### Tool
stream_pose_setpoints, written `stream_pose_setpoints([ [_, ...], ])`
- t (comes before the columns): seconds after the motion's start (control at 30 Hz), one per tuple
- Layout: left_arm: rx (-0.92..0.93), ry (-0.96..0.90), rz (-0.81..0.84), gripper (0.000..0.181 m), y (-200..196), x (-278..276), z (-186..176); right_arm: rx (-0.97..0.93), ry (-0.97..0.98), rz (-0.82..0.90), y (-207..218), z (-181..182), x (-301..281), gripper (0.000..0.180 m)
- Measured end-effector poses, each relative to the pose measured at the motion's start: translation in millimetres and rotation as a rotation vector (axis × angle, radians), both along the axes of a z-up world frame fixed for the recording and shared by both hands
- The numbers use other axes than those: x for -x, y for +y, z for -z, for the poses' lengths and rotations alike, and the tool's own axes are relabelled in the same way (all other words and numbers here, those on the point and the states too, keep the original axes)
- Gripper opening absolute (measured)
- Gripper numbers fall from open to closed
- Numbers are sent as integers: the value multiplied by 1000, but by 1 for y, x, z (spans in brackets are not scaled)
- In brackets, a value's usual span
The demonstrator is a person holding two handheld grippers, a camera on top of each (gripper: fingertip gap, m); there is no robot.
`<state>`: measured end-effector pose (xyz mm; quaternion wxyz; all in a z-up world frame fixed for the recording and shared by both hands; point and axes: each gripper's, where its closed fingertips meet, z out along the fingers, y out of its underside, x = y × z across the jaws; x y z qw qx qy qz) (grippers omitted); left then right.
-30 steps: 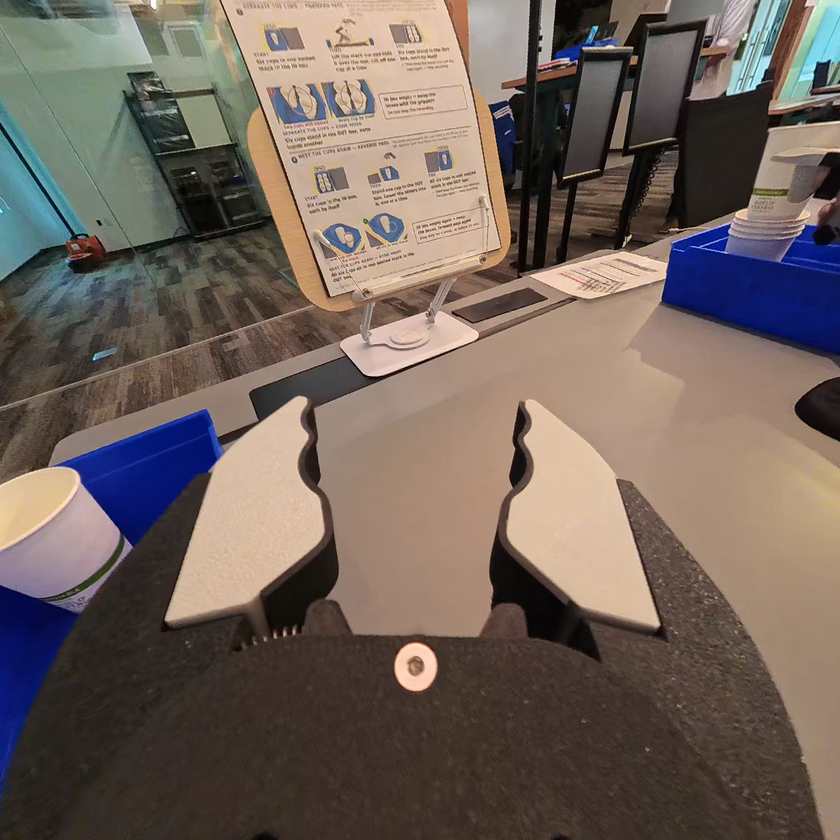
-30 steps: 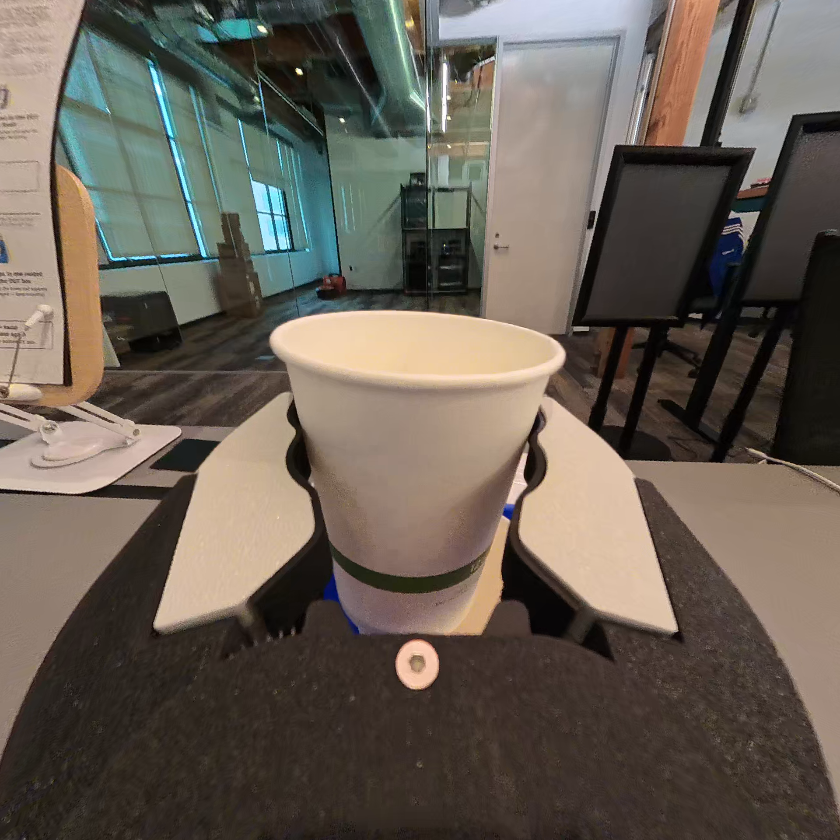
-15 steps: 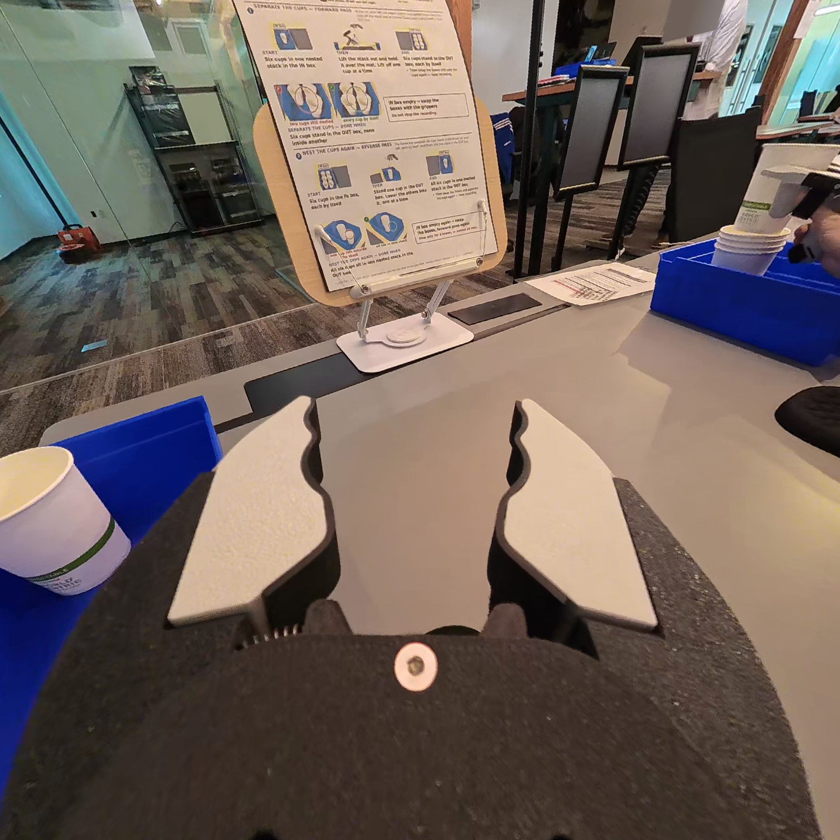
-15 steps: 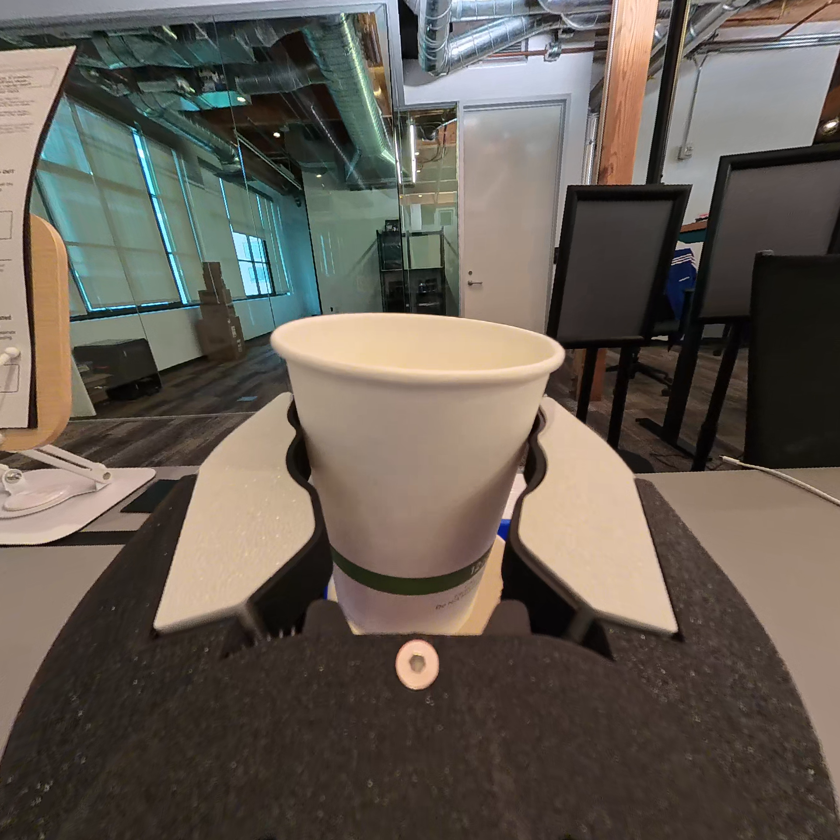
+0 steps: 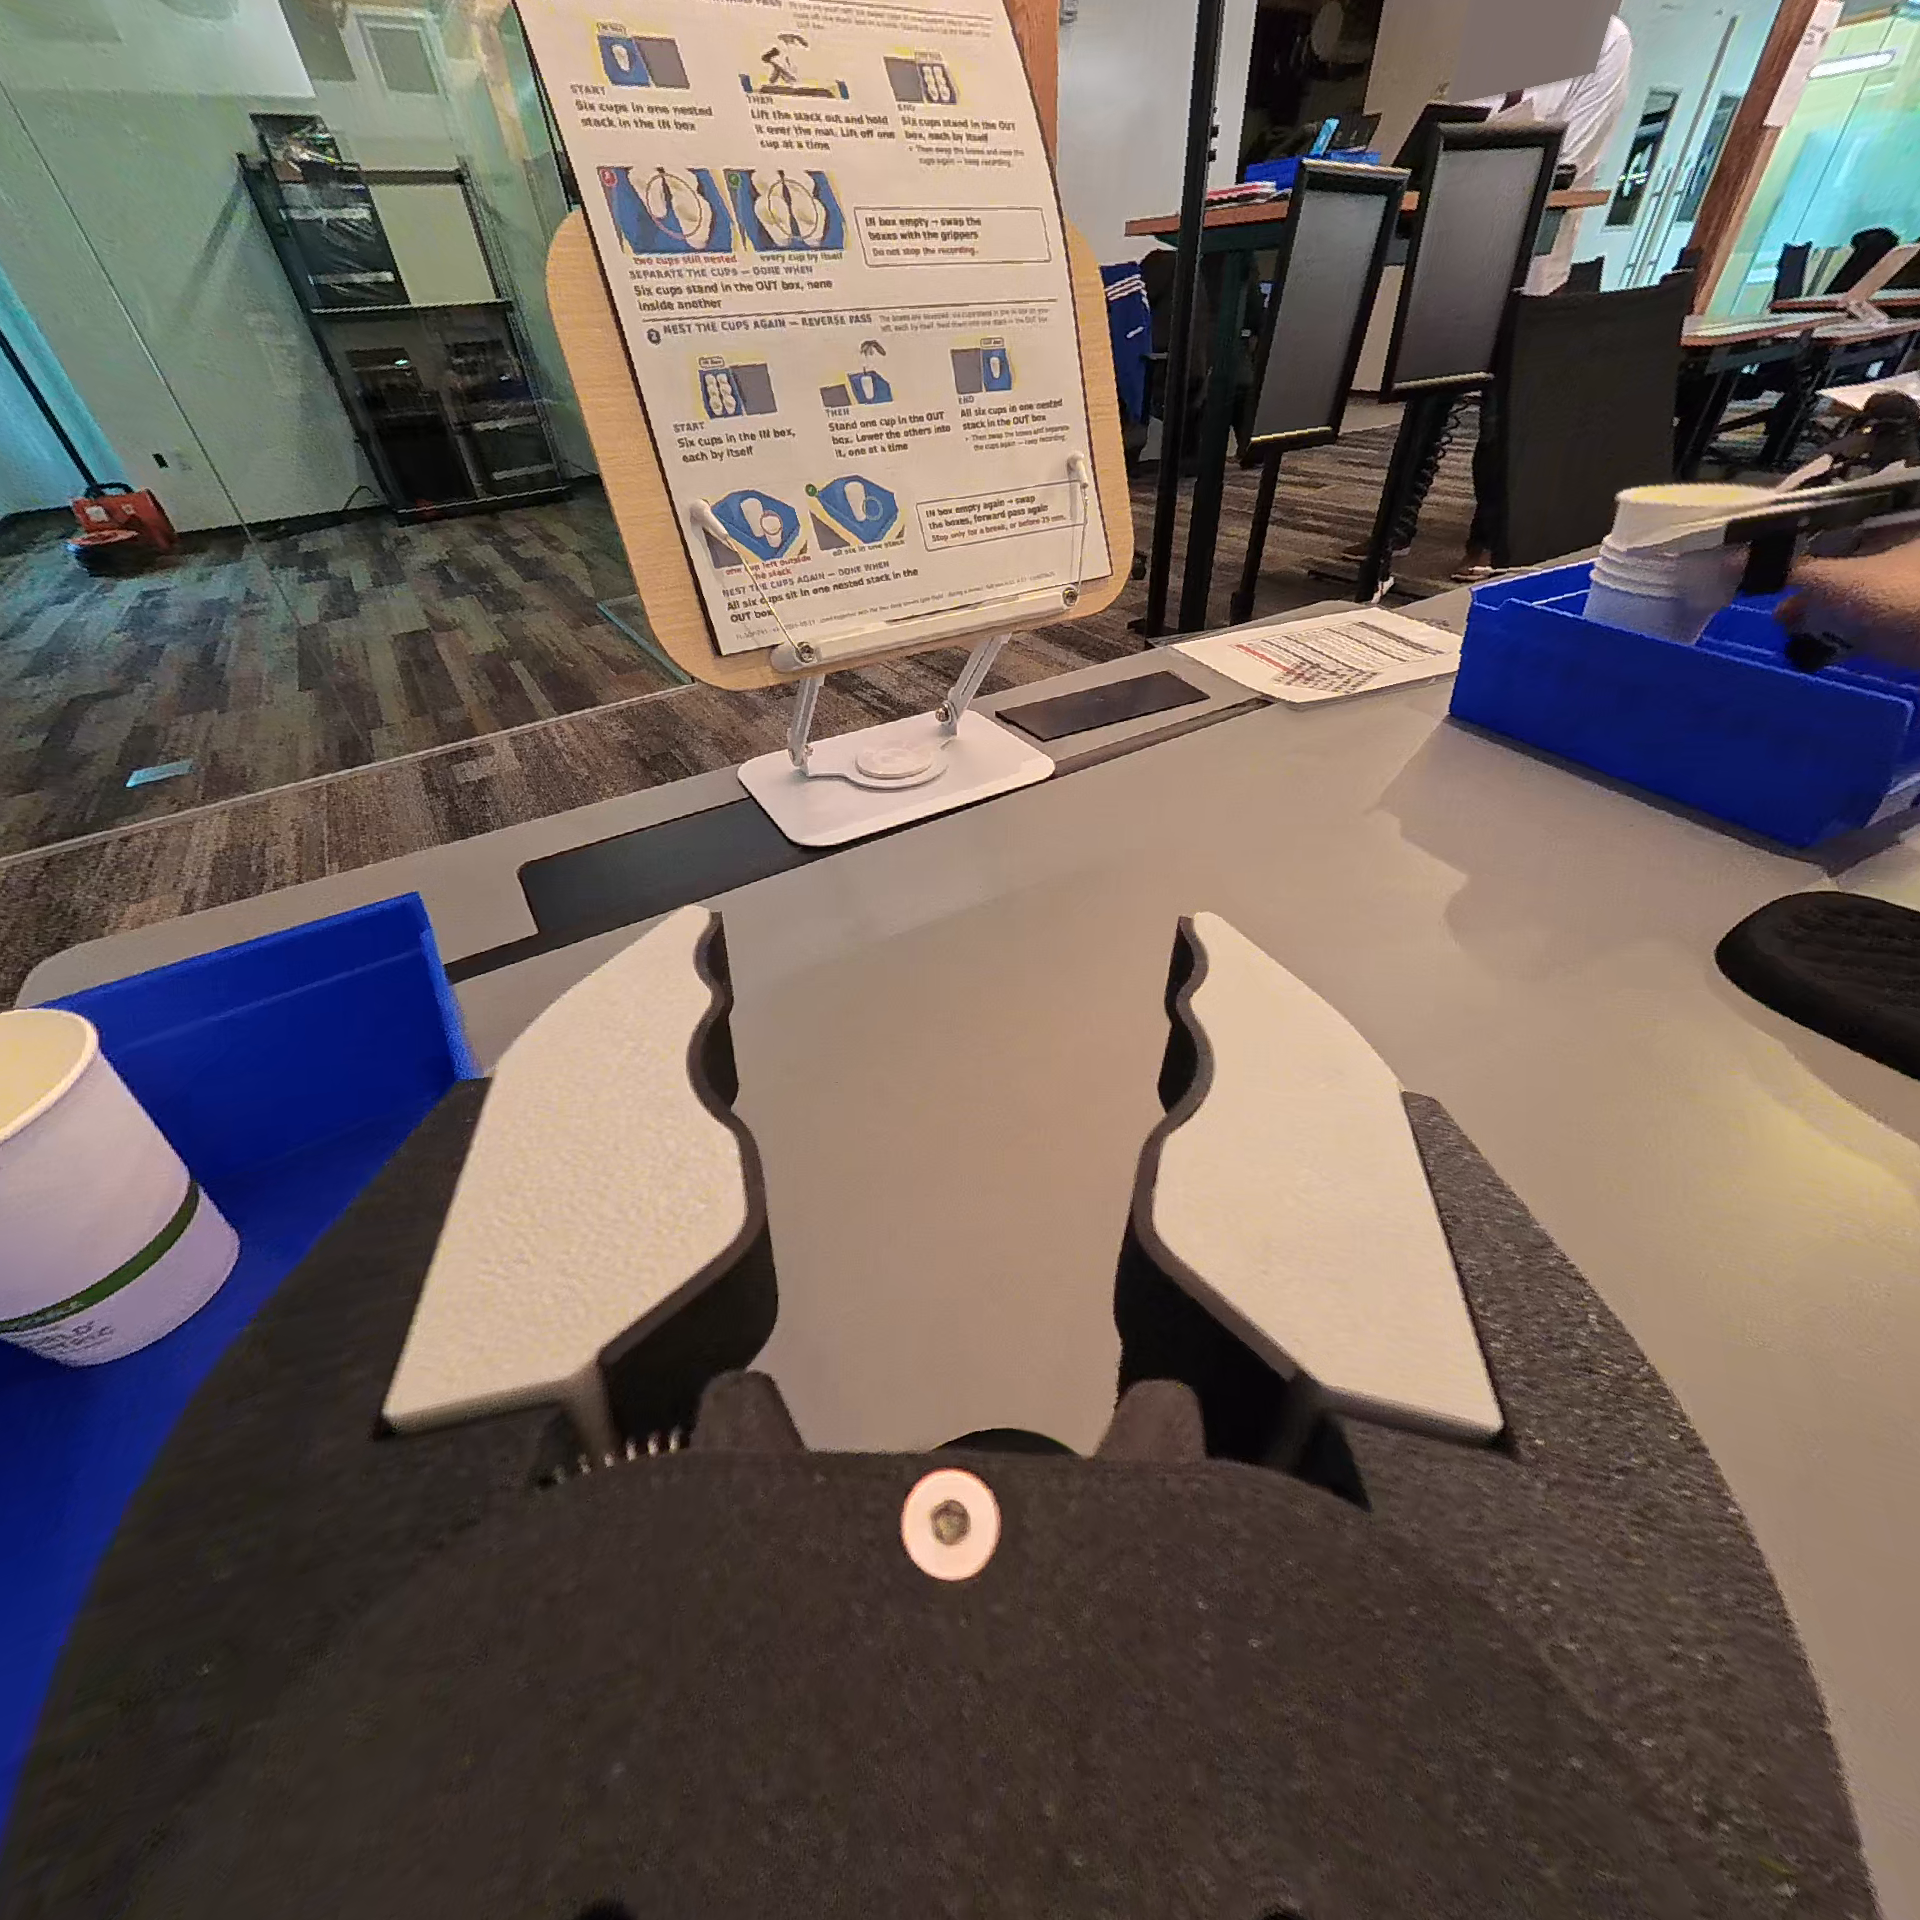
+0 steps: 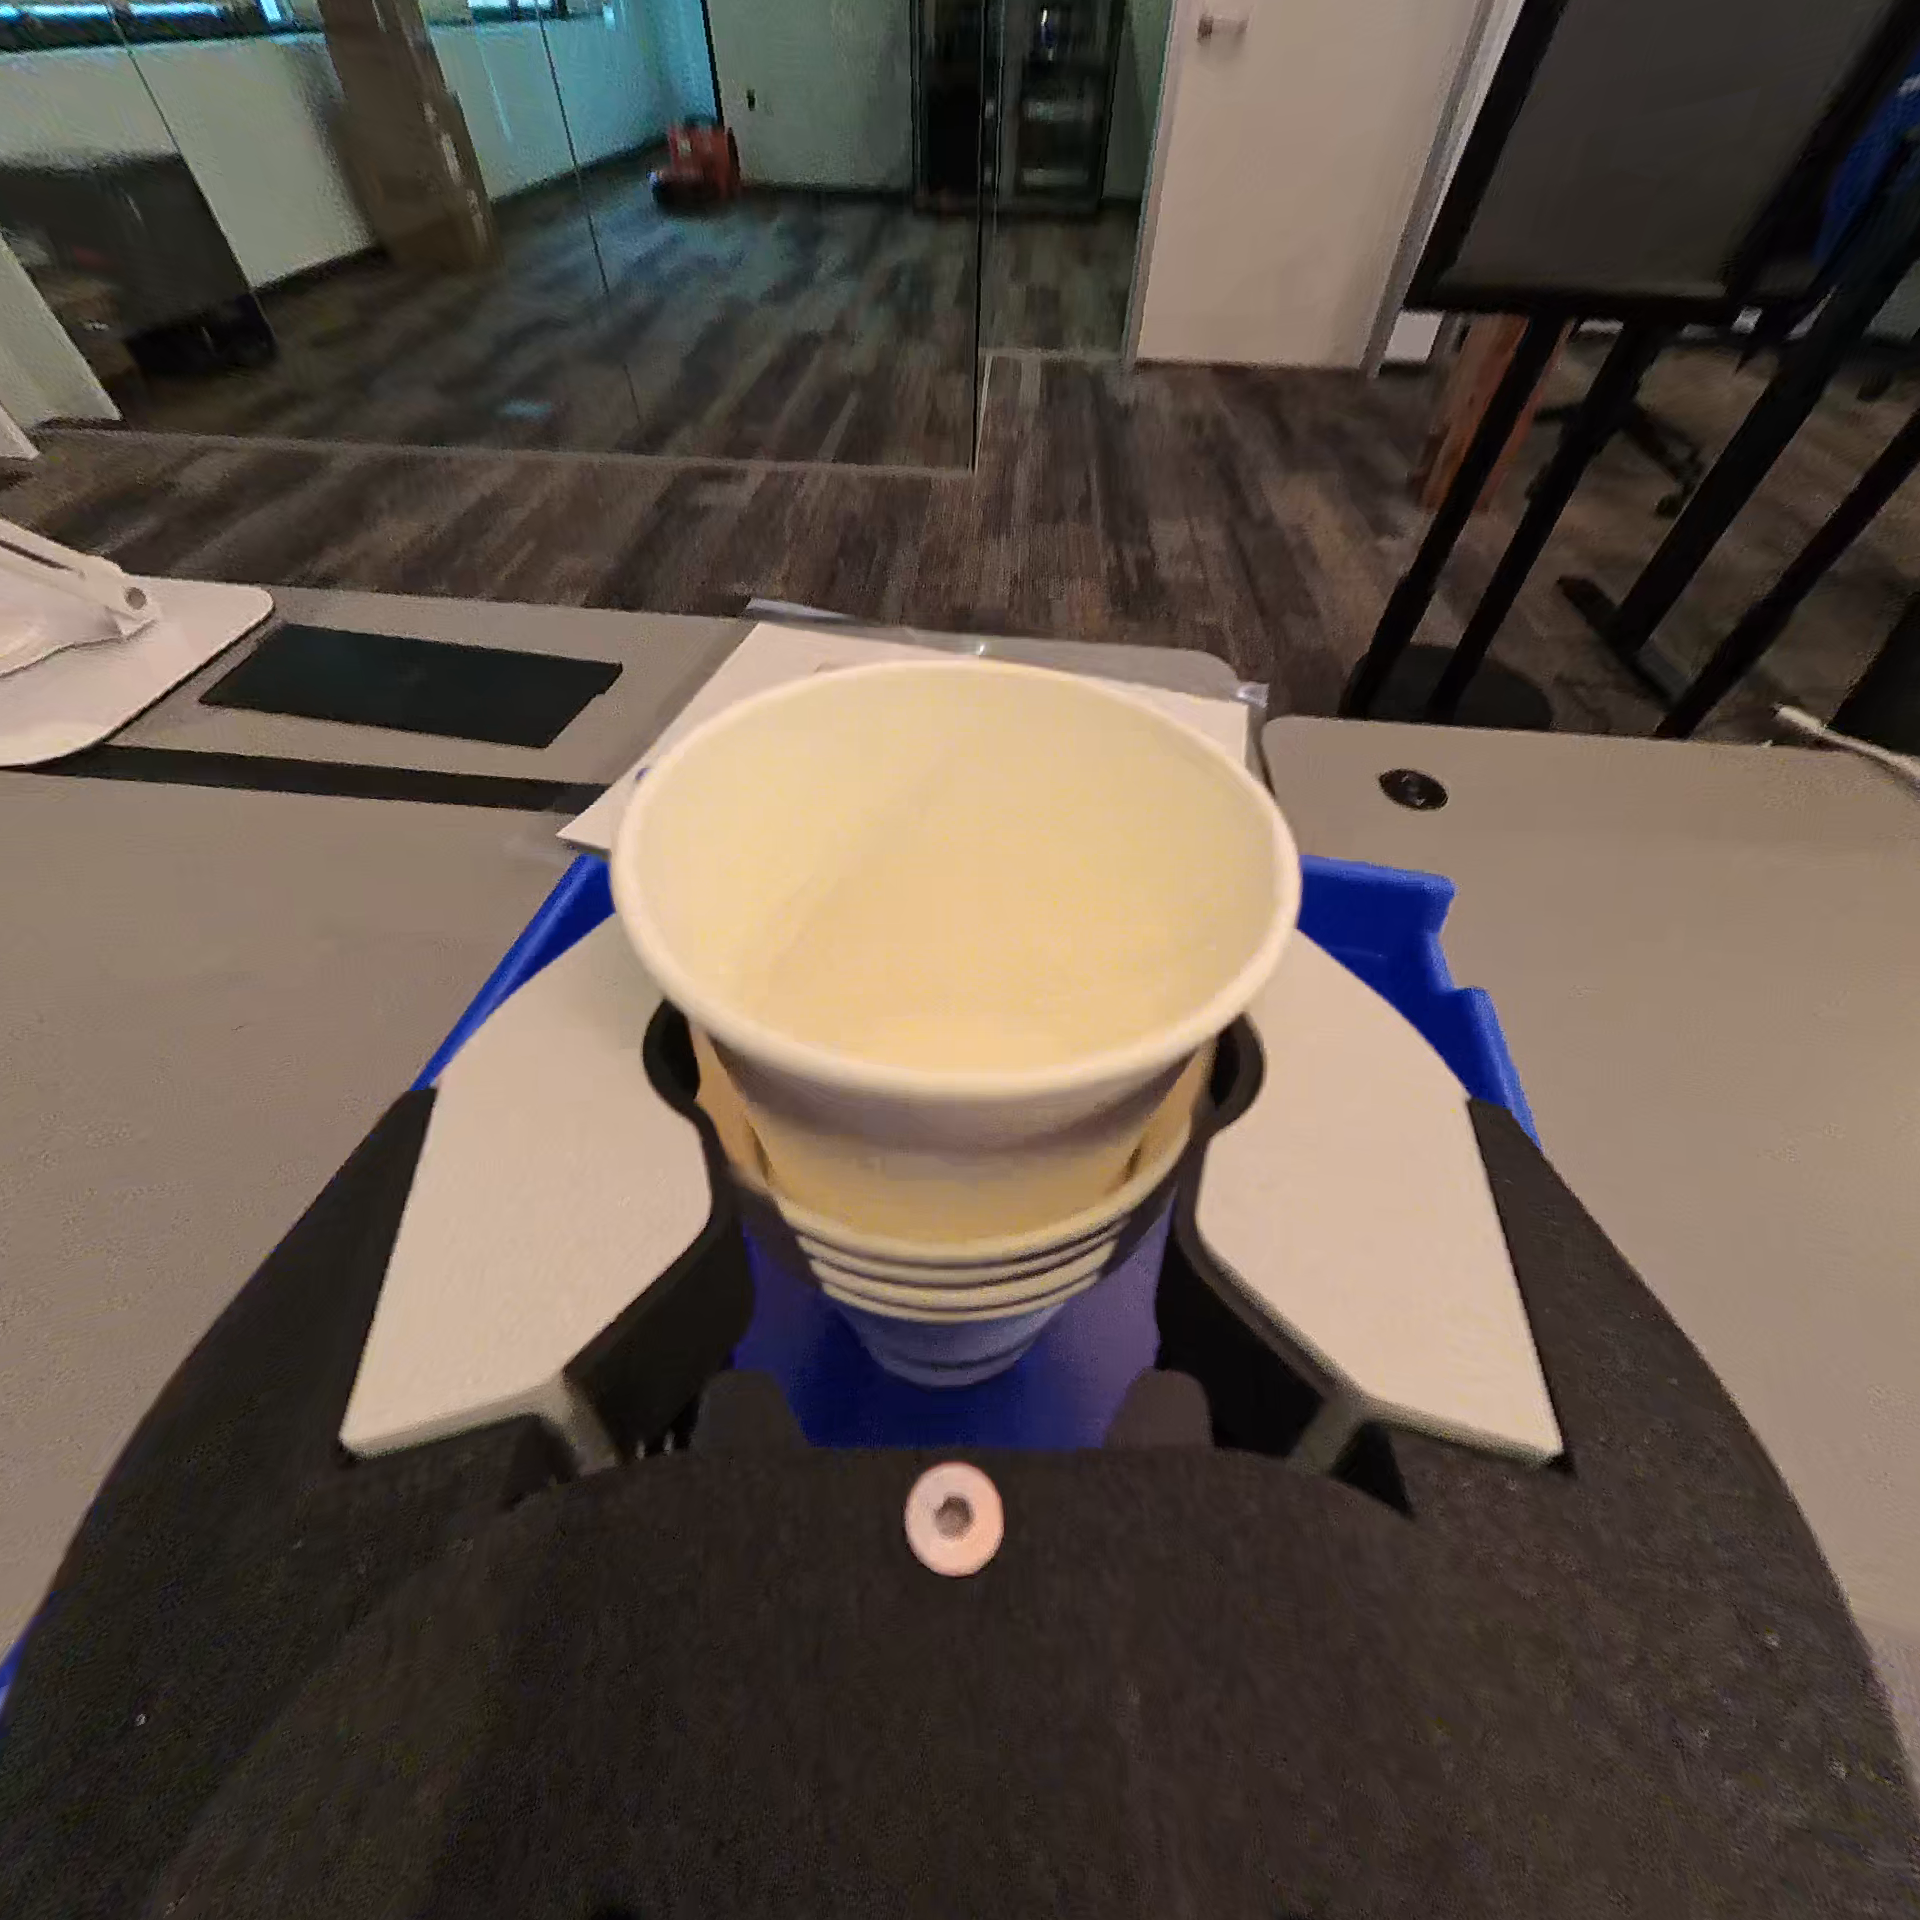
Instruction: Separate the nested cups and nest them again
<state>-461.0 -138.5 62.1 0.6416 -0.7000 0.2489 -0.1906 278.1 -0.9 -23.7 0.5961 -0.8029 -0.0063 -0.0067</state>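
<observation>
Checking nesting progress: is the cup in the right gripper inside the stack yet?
Partly in: the cup sits in the stack, rim well above the others.

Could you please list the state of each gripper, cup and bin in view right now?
Left gripper: open, empty.
Right gripper: shut on top cup.
Top cup: upright, partly in the stack.
Stack: nested, in right bin.
Lone cup: upright, in left bin.

My left view: lone cup (image 5: 88, 1195) cut by left edge, its bin (image 5: 260, 1039) too. My right view: top cup (image 6: 951, 914) hides stack (image 6: 951, 1262) interior; bin (image 6: 1382, 935) floor mostly covered; can't tell finger contact.
</observation>
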Motion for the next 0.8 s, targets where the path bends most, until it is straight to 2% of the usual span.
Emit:
stream_pose_setpoints([
  [0.2,9,14,10,81,-3,-2,-1,190,-21,8,-21,8,1,114],
  [0.37,-4,133,-59,78,9,22,-8,171,-2,-32,-37,-17,14,118],
  [0.47,15,331,-121,61,34,62,-15,83,-27,-72,-48,-54,30,118],
  [0.57,44,627,-213,58,76,123,-14,-31,-54,-141,-57,-93,58,116],
  [0.7,285,916,-146,58,118,167,36,-122,-116,-215,-60,-126,93,114],
  [0.8,332,1100,-177,52,152,186,63,-107,-150,-286,-57,-128,119,114],
])
